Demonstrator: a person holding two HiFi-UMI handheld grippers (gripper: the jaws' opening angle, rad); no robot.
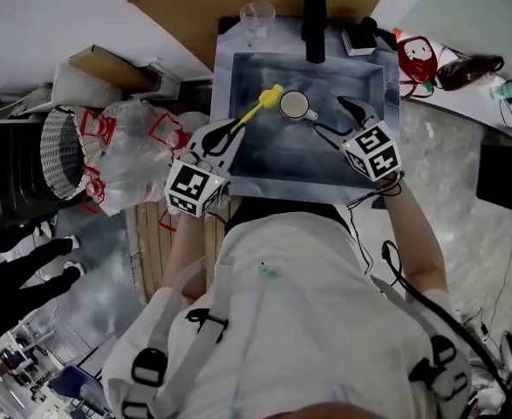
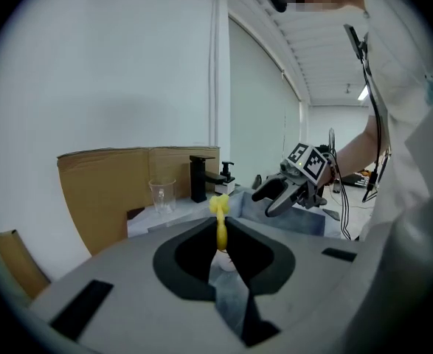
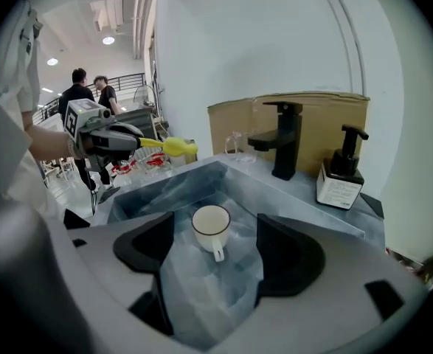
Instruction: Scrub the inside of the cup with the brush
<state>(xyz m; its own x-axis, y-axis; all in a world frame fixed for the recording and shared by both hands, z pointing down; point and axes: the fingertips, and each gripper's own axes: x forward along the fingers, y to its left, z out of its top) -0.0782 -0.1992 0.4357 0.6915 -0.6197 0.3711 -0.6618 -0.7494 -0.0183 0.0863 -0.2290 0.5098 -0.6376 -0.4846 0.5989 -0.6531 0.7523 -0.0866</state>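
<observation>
Cup: white dark-rimmed cup (image 1: 295, 105) sits in grey sink basin (image 1: 351, 77), near back edge.
Right gripper (image 1: 336, 119): jaws spread, cup just ahead, untouched.
Left gripper (image 1: 223, 140): pinching yellow brush (image 1: 262, 105), head beside cup.

Count by kind.
Grippers: 2, the left gripper (image 1: 227, 136) and the right gripper (image 1: 335, 118).
Brush (image 1: 261, 107): 1, clamped in the left gripper.
Cup (image 1: 295, 105): 1, just ahead of the right gripper's parted jaws.
Sink (image 1: 238, 77): 1, below both grippers.
Tap (image 1: 314, 23): 1; soap bottle (image 3: 339, 177): 1; clear glass (image 1: 257, 13): 1; all beyond the grippers.
Bystanders (image 3: 76, 94): 2, far behind the left gripper.
</observation>
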